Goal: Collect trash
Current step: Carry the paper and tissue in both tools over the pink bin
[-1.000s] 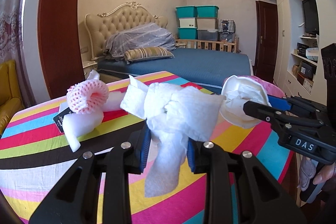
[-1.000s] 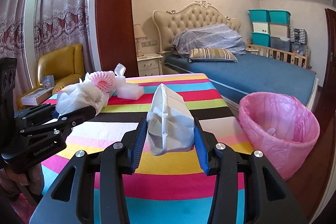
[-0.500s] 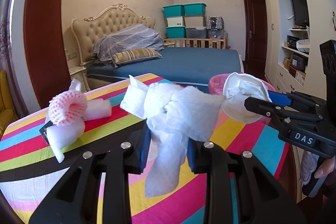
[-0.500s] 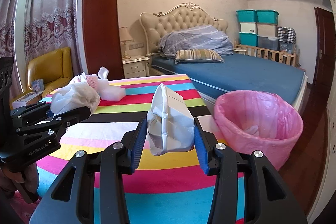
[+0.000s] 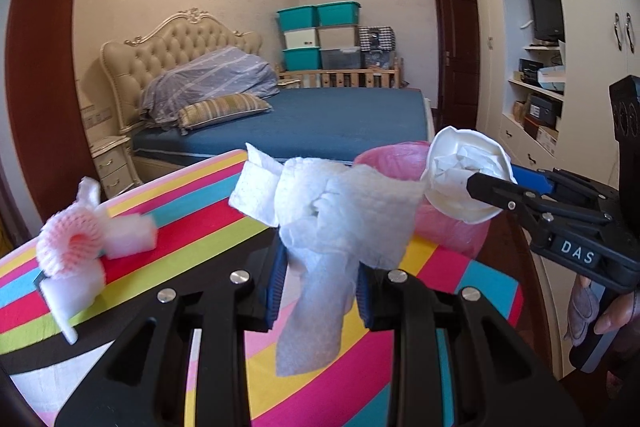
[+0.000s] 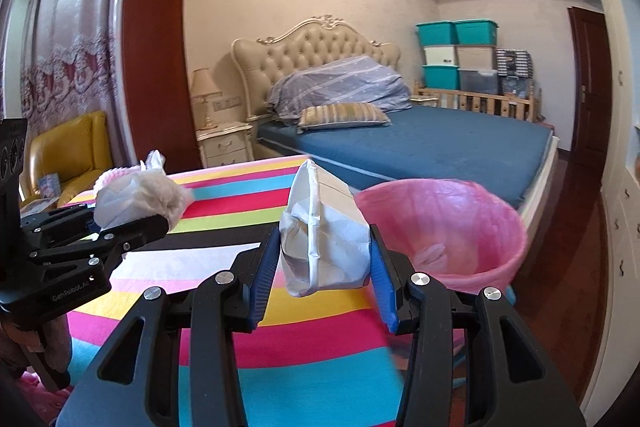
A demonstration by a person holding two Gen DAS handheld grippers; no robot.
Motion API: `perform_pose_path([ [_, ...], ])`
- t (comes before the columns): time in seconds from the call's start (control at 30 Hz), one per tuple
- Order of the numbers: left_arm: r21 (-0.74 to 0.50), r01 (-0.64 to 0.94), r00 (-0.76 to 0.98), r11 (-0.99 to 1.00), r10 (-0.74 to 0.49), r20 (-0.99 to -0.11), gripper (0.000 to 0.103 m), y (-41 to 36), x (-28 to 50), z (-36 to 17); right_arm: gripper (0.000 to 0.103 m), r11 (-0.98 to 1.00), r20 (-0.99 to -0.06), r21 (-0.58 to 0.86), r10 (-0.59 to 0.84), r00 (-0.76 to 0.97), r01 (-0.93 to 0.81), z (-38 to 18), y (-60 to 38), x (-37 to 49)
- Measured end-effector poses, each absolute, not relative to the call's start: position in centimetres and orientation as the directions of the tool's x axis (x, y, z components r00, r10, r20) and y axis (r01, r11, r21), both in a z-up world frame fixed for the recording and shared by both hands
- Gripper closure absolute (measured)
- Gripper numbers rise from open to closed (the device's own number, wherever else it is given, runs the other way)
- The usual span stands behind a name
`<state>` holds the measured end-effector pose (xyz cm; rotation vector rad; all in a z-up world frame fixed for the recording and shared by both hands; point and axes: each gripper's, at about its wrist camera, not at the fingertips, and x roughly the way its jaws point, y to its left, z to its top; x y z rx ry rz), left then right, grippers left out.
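Note:
My left gripper (image 5: 320, 279) is shut on a crumpled white paper towel (image 5: 332, 211) that hangs above the striped table (image 5: 200, 227). My right gripper (image 6: 324, 263) is shut on a crushed white paper cup (image 6: 324, 239); the same cup (image 5: 464, 175) shows at the right of the left wrist view. A bin lined with a pink bag (image 6: 460, 219) stands beyond the table's right end, just right of the cup. In the right wrist view the left gripper (image 6: 120, 227) with its paper towel (image 6: 136, 199) sits at the left.
A pink foam fruit net (image 5: 72, 243) and white foam pieces (image 5: 132, 239) lie on the table's left part. Behind are a blue bed (image 6: 440, 147), a yellow armchair (image 6: 68, 151), stacked storage boxes (image 5: 320, 35) and wall shelves (image 5: 540, 95). A hand (image 5: 612, 319) holds the right gripper's handle.
Both grippers have travelled to the right with their loads; the pink bin has come closer and more central, and the foam net has slid toward the left edge.

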<state>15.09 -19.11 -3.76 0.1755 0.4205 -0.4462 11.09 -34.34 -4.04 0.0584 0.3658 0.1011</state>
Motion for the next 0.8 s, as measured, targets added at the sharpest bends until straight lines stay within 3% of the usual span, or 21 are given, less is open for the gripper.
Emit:
perform_pose_path([
  [0.8, 0.026, 0.614, 0.694, 0.789, -0.524, -0.493, 0.072, -31.8, 23.3, -2.1, 0.06, 0.996, -0.361, 0.065, -0.029, 0.932, 0.056, -3.4, -45.9, 16.9],
])
